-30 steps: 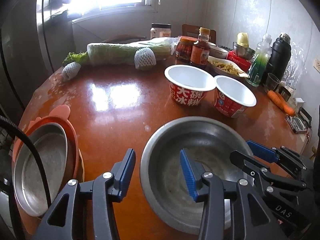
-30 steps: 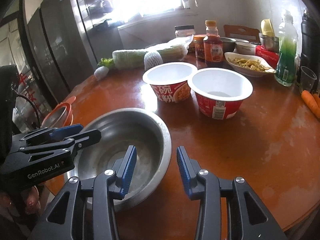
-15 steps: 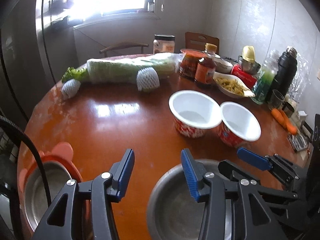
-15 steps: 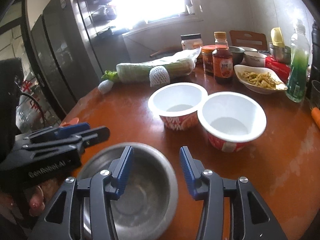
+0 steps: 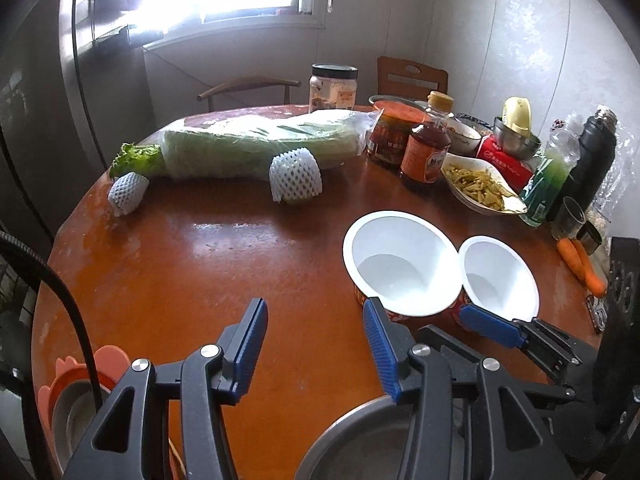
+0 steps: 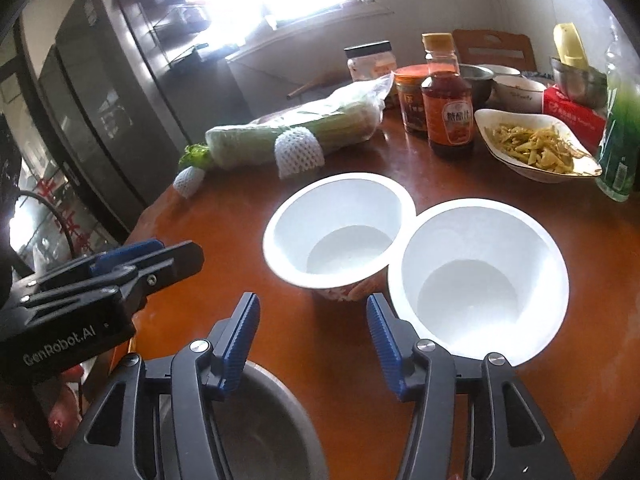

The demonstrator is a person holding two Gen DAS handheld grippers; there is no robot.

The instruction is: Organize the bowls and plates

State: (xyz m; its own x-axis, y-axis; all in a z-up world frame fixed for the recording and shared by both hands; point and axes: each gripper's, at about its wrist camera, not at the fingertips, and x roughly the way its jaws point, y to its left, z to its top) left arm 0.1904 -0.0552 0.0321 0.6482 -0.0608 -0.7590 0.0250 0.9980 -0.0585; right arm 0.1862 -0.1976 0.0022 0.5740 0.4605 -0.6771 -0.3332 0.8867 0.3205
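Observation:
Two empty white paper noodle bowls stand side by side on the brown round table: the left bowl [image 5: 402, 262] [image 6: 338, 230] and the right bowl [image 5: 498, 276] [image 6: 482, 280]. A steel bowl [image 5: 356, 444] [image 6: 264, 420] sits at the near table edge, below both grippers. My left gripper [image 5: 314, 344] is open and empty over bare table. My right gripper [image 6: 312, 336] hovers just in front of the two paper bowls, its jaws opening with nothing between them. A steel dish in an orange holder [image 5: 76, 396] lies at the lower left.
A wrapped cabbage [image 5: 256, 146], two foam-netted fruits [image 5: 296, 176], jars, a sauce bottle [image 5: 426, 140], a dish of food [image 5: 482, 190], bottles, a thermos and carrots [image 5: 582, 266] crowd the back and right of the table. A fridge [image 6: 104, 112] stands at the left.
Both grippers have moved away from the steel bowl toward the paper bowls, so the steel bowl has slid to the bottom of both views. The right gripper's jaws have widened.

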